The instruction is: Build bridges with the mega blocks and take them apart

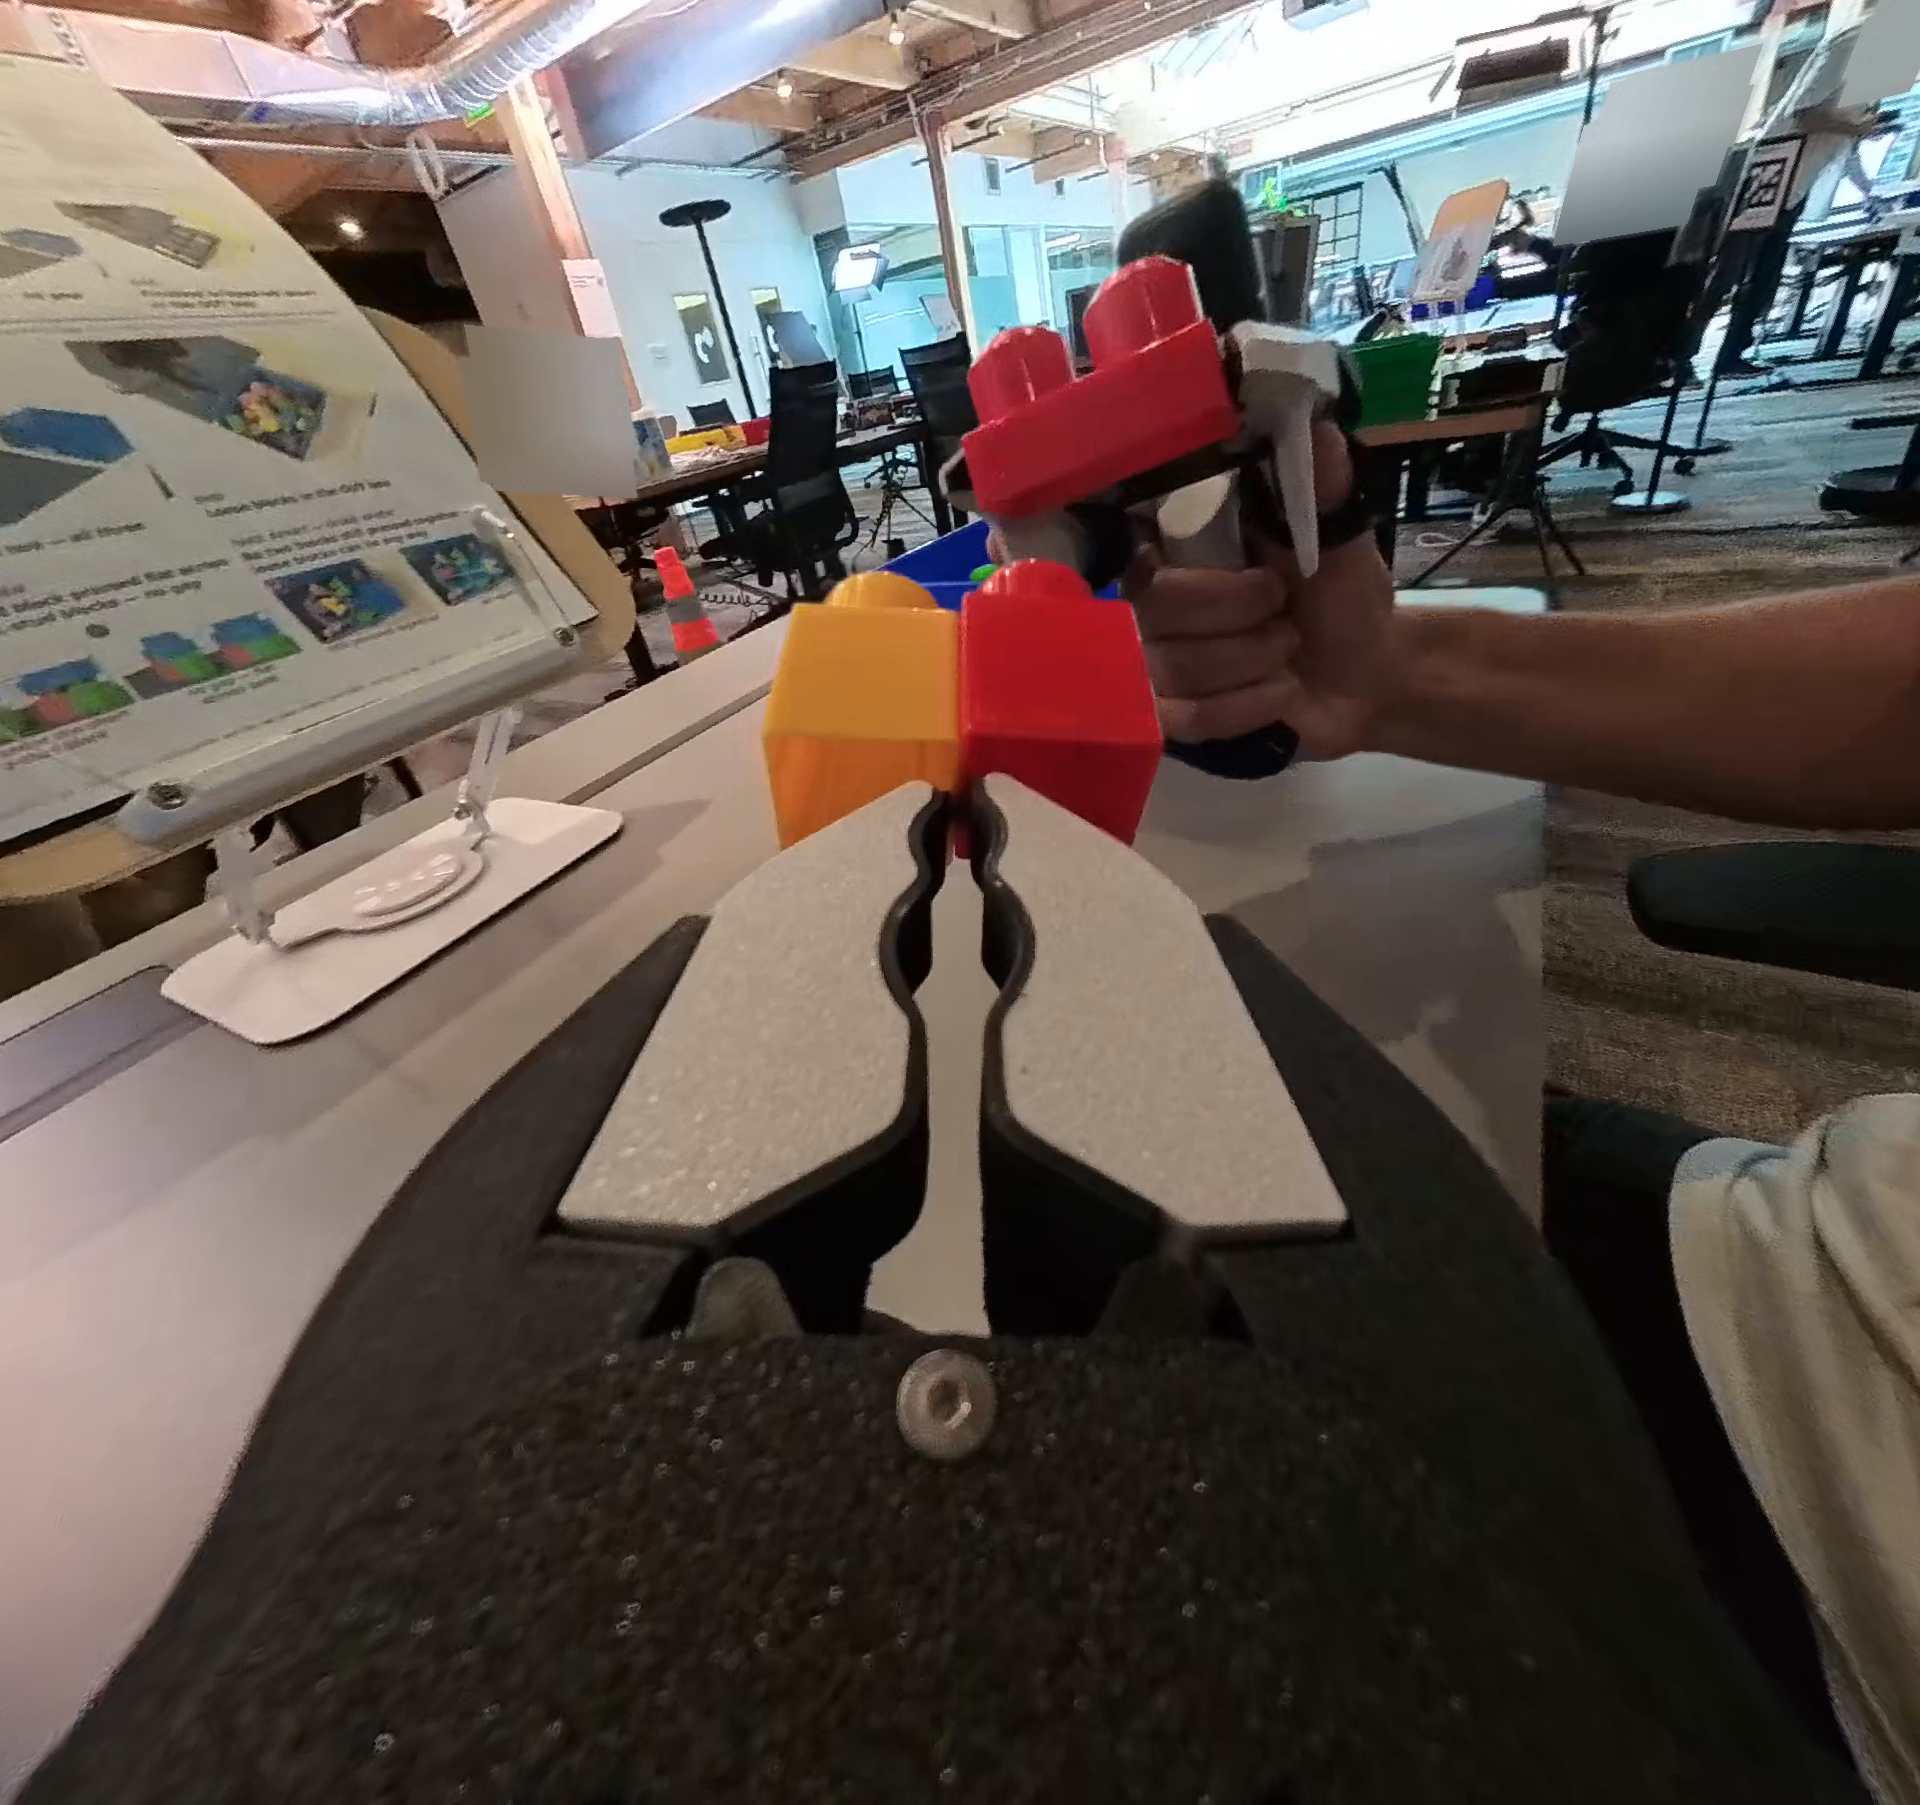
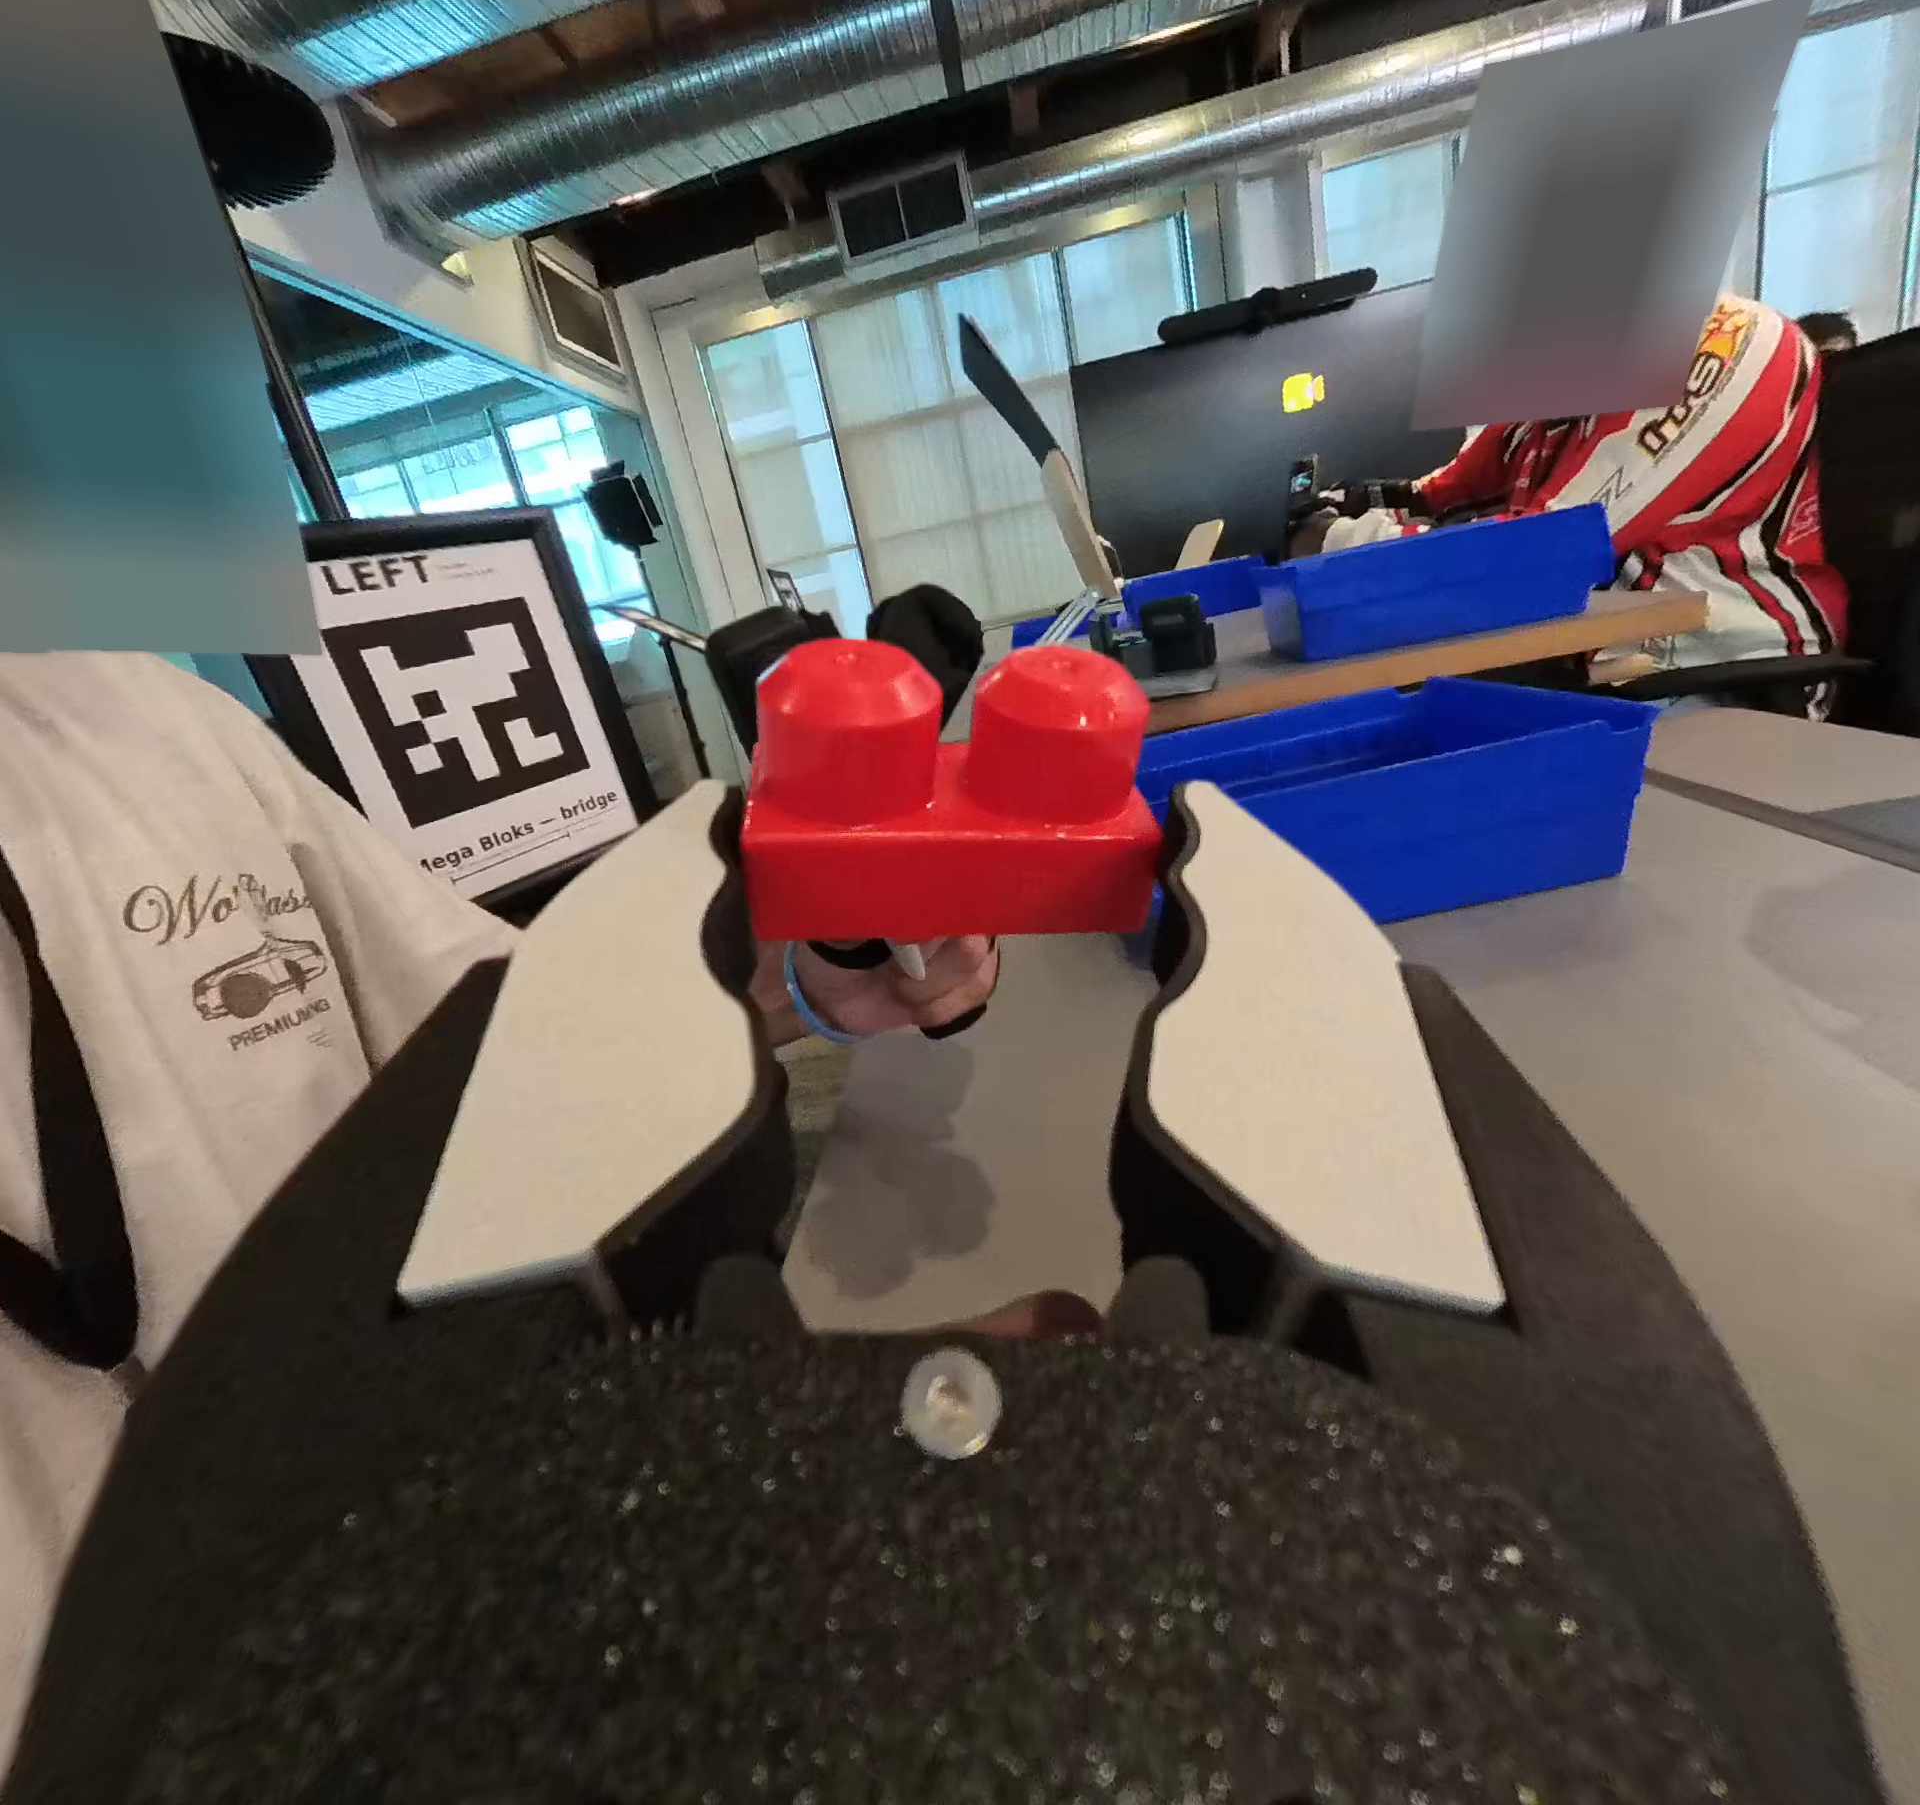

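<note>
In the left wrist view, the left hand-held gripper point(image 1: 962, 805) is seen nearly closed, its tips pinched at the seam where an orange block point(image 1: 862, 706) and a red single-stud block point(image 1: 1055, 706) are pressed side by side above the desk point(image 1: 312, 1184). In the right wrist view, a red two-stud block point(image 2: 945, 820) is clamped by its ends in the right hand-held gripper point(image 2: 951, 856), held above the desk with a blue bin point(image 2: 1434, 799) behind.

Open office: silver ceiling ducts point(image 2: 727, 10) under wooden beams, tall windows point(image 2: 935, 446), black office chairs point(image 1: 810, 488), patterned carpet point(image 1: 1714, 882).
</note>
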